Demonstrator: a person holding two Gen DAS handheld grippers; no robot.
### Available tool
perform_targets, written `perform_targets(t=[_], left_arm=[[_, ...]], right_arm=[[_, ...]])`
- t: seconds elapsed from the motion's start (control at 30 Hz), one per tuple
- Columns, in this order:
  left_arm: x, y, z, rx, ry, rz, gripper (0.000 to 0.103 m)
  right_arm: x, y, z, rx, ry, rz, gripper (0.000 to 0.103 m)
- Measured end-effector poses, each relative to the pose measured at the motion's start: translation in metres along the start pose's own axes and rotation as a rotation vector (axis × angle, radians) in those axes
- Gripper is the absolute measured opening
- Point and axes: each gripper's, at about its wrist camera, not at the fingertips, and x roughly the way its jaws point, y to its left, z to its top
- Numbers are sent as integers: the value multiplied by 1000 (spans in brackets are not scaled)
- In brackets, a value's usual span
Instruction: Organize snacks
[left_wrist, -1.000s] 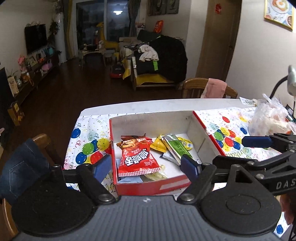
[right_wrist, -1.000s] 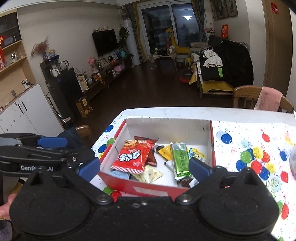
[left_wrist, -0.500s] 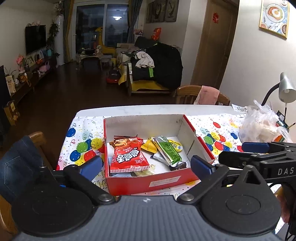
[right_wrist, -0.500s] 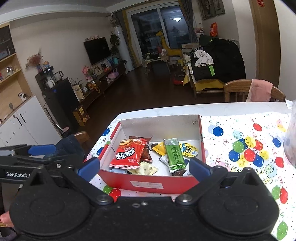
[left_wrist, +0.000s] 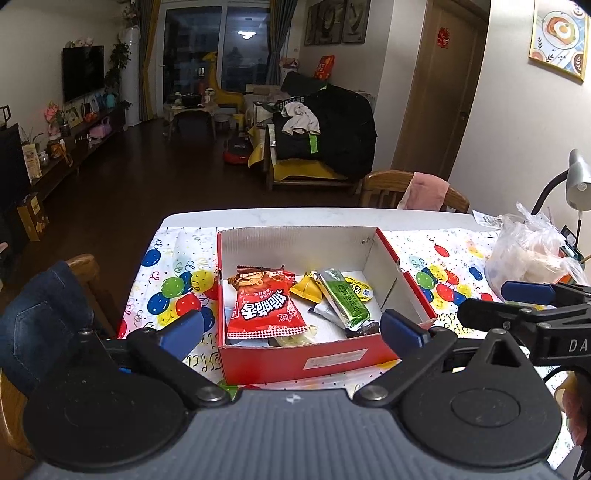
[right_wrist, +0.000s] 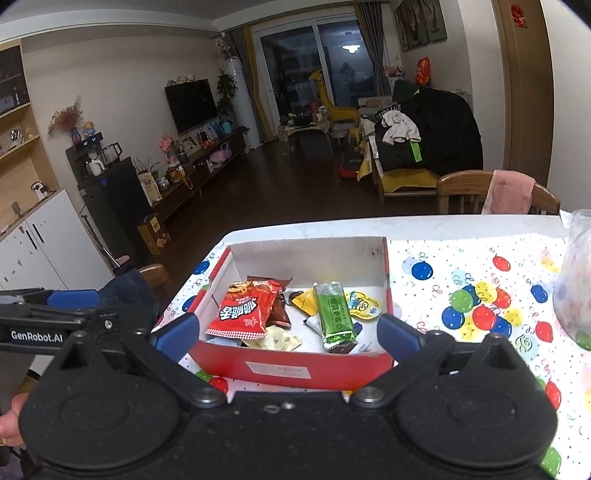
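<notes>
Balloon tablecloth (left_wrist: 177, 291) under red box (left_wrist: 303, 363); left tool (right_wrist: 55, 317) reads "GenRobot.AI".

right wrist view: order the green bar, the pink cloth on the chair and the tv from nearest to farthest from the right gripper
1. Green bar: in the red box, just ahead of the open right gripper.
2. Pink cloth: draped on the chair beyond the table's far edge, to the right.
3. TV: on the far wall, to the left.

Snack packets (left_wrist: 266, 307) side by side in the box (left_wrist: 306, 363) on the table (left_wrist: 439, 267), plastic bag (left_wrist: 532, 251) well right.
</notes>
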Motion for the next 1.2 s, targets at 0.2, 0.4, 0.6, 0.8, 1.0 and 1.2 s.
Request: perform_targets(t=[0.2, 0.4, 0.6, 0.8, 1.0, 1.2], left_arm=[[-1, -2, 0, 10, -6, -2, 103], [-1, -2, 0, 3, 1, -4, 103], [-1, -1, 0, 2, 0, -4, 103], [-2, 1, 1, 3, 3, -13, 103], [-3, 4, 0, 1, 7, -25, 103], [-5, 4, 0, 1, 5, -26, 103]], right_arm=[[-1, 2, 1, -6, 0, -7, 103], [2, 4, 2, -7, 7, -3, 103], [4, 6, 1, -12, 12, 0, 103], [5, 7, -1, -5, 11, -7, 103], [4, 11, -4, 3, 10, -18, 103], [3, 8, -4, 14, 10, -20, 103]])
